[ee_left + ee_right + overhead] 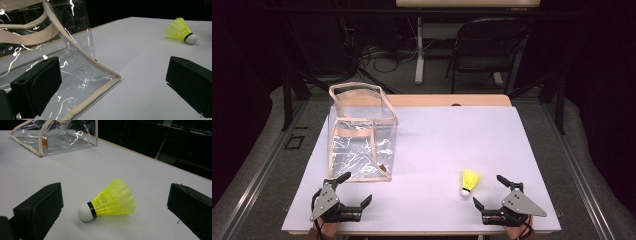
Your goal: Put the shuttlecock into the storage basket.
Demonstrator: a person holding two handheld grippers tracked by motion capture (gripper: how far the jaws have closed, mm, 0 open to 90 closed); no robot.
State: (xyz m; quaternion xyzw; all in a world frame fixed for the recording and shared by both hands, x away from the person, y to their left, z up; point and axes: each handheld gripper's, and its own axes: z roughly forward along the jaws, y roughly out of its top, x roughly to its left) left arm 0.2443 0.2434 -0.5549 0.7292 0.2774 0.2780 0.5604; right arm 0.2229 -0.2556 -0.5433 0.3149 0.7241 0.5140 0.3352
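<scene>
A yellow shuttlecock with a white cork tip lies on its side on the white table top, front right. My right gripper stands open just before it; in the right gripper view the shuttlecock lies ahead between the wide black jaws, touching neither pad. A clear plastic bag with beige trim stands upright at the left. My left gripper is open at the bag's near corner, nothing held; in the left gripper view that bag rises past the left jaw and the shuttlecock lies far right.
The bag's top stands open with its beige handles up. A wooden table edge runs along the back. Beyond it are a dark folding chair and a white desk leg on the floor.
</scene>
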